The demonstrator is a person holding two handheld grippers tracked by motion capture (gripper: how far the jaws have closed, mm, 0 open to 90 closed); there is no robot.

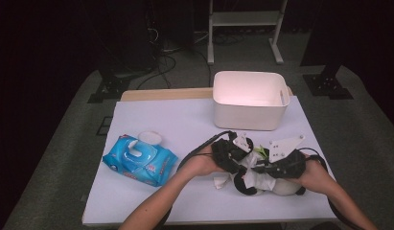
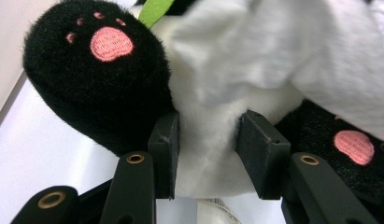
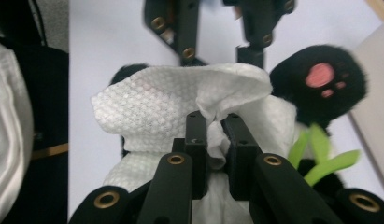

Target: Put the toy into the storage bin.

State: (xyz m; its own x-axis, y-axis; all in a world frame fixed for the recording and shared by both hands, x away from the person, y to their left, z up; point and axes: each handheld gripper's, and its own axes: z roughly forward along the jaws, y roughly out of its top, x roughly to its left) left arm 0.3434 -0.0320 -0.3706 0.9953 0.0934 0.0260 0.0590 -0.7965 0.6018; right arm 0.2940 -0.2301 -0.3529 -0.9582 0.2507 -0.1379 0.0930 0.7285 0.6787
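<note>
Near the table's (image 1: 151,201) front edge, the left gripper (image 1: 233,155) and right gripper (image 1: 271,167) are meeting over a black-and-white plush toy (image 1: 261,182). A blue wipes pack (image 1: 139,160) is lying toward the left edge, a white bin (image 1: 249,100) sitting at the back edge.

Counts on the table

Two grippers, left (image 1: 241,165) and right (image 1: 252,168); between them one plush panda (image 1: 261,179) and one wipe (image 3: 180,100); beyond them, one bin (image 1: 249,99); left of them, one wipes pack (image 1: 139,159).
</note>
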